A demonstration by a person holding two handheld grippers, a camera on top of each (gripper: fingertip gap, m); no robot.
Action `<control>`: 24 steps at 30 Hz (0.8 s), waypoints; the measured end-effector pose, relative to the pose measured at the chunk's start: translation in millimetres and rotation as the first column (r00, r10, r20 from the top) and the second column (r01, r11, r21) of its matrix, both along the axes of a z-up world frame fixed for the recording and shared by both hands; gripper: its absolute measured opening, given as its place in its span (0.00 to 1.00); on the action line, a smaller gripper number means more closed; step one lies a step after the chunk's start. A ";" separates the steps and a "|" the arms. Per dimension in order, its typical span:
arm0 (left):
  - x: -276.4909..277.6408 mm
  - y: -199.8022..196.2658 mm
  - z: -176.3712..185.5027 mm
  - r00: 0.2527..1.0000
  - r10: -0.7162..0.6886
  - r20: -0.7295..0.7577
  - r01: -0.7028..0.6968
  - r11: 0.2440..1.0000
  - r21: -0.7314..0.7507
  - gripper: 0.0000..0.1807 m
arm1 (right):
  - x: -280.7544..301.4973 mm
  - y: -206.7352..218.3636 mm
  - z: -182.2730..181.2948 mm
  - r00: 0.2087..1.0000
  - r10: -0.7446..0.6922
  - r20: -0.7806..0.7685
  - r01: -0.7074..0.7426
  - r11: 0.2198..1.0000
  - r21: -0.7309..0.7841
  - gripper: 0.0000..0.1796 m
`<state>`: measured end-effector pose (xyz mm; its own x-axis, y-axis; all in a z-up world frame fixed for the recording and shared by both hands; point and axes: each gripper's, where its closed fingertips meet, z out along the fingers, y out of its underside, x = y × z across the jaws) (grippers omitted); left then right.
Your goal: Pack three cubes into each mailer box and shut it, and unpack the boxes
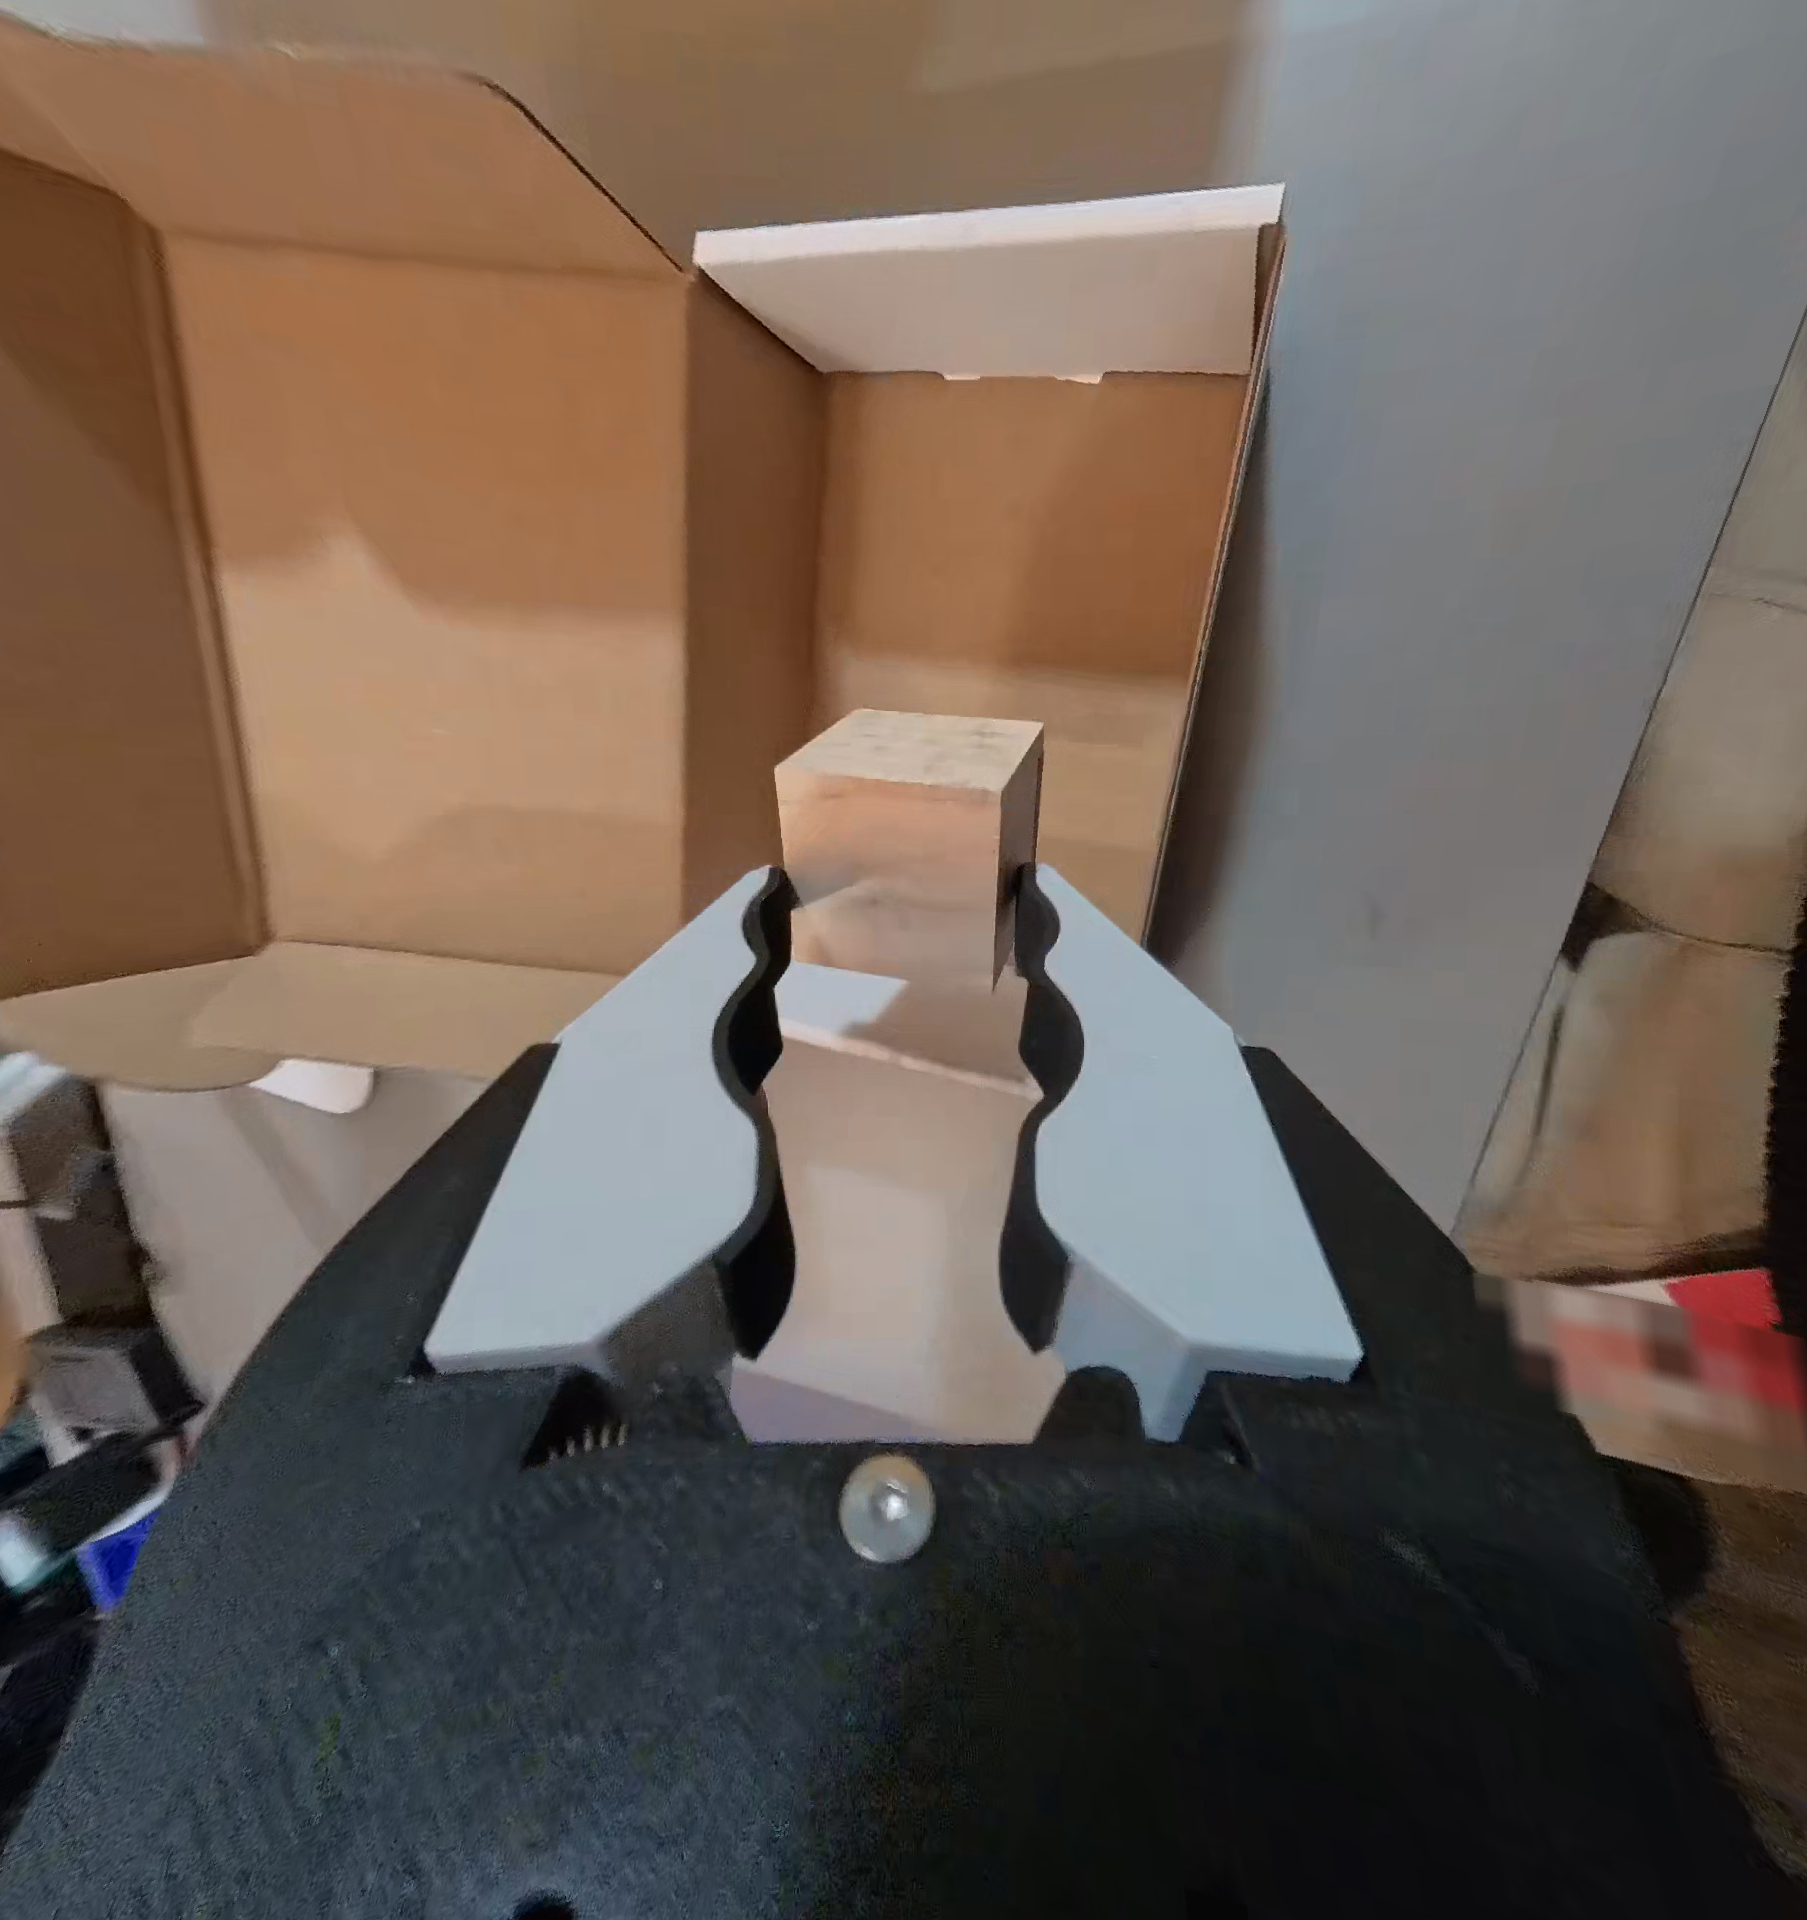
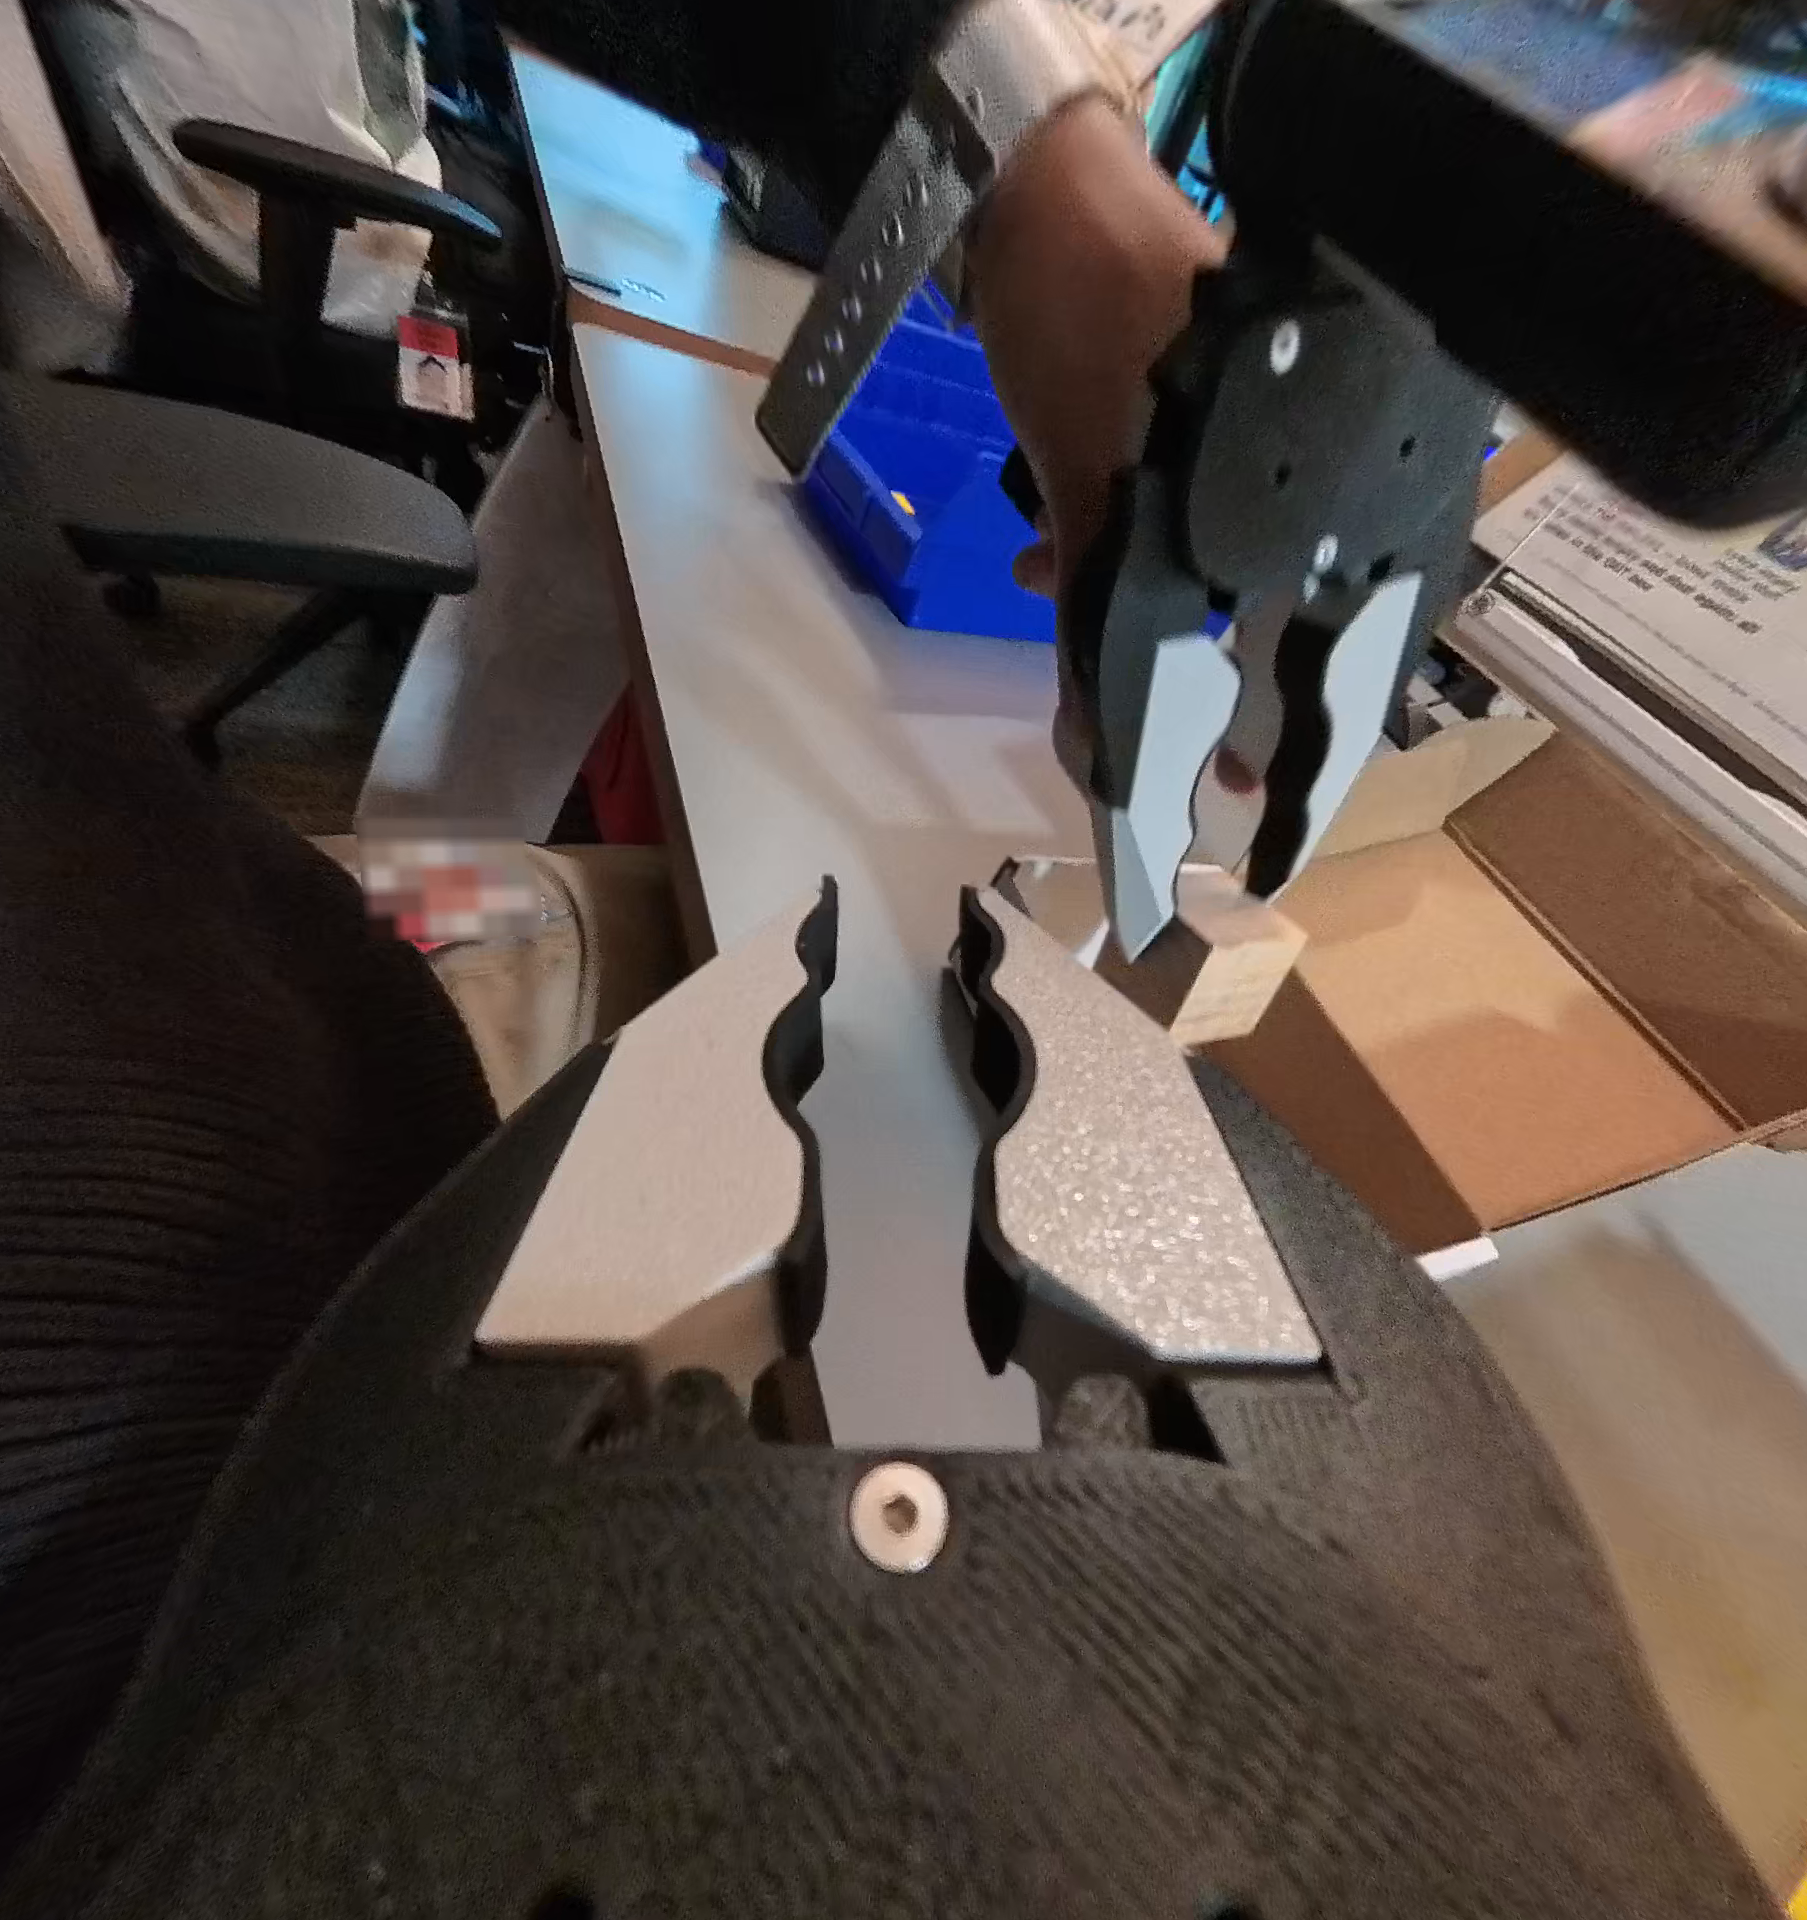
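- Left gripper (image 1: 904,894) clamped on 1 wooden cube (image 1: 904,831), pinched only at the fingertips and low on the cube's sides.
- Cube held over the open mailer box (image 1: 442,582), near its front wall, with no contact to the box floor visible in the right wrist view.
- Right gripper (image 2: 894,914) idle with fingers apart and nothing between them, out over the grey table (image 2: 774,675), just beside the box (image 2: 1450,1039).
- Risk 1: slip or twist of the cube, given so shallow a tip grasp; likely cause, a quick tilt or jolt of the wrist.
- Risk 2: snag of the cube's lower edge on the front wall if carried low across it, in or out; could drag the light box along the table.
- Risk 3: bounce or tumble if released from height, leaving the cube askew and cramping room for others.
- Risk 4: brush between the 2 grippers, close together at the box's near corner.
- Direction of work, packing or unpacking, not readable from 1 moment.
- No other cubes seen; box floor behind the left gripper's fingers hidden.
- Lid (image 1: 307,208) cut off at the left and top in the left wrist view; box's far end out of frame in the right wrist view.
- Heavy motion blur at the edges of both views; background clutter and blue bin (image 2: 930,499) hard to read.
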<state>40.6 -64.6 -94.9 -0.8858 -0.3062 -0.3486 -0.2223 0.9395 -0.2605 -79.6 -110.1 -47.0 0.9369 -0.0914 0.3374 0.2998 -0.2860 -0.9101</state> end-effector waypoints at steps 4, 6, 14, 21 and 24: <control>4.4 6.5 -18.6 1.000 0.011 -0.024 -0.010 0.998 0.056 0.23 | -8.0 -0.6 7.7 0.999 0.033 -0.005 -0.033 0.999 0.025 0.13; 5.1 10.3 -25.3 1.000 0.001 -0.026 0.002 0.995 0.096 0.23 | -11.3 0.3 7.8 0.999 0.044 -0.011 -0.044 0.999 0.027 0.13; 5.3 23.7 -38.0 0.997 -0.001 -0.078 0.013 0.987 0.160 0.23 | -13.3 5.5 -4.0 0.998 0.059 -0.035 -0.059 0.998 -0.002 0.13; 0.2 25.3 -41.8 0.995 -0.008 -0.102 0.022 0.989 0.143 0.23 | -10.7 7.0 -11.6 0.997 0.057 -0.061 -0.058 0.998 -0.017 0.12; -0.2 25.3 -42.0 0.994 -0.006 -0.109 0.021 0.990 0.139 0.24 | -10.7 7.6 -13.0 0.996 0.058 -0.062 -0.059 0.998 -0.021 0.12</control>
<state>40.4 -39.2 -136.9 -0.9243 -0.2487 -0.2895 -0.2287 0.9682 -0.1018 -90.3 -102.5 -60.0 0.9594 -0.0291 0.2804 0.2603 -0.2903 -0.9208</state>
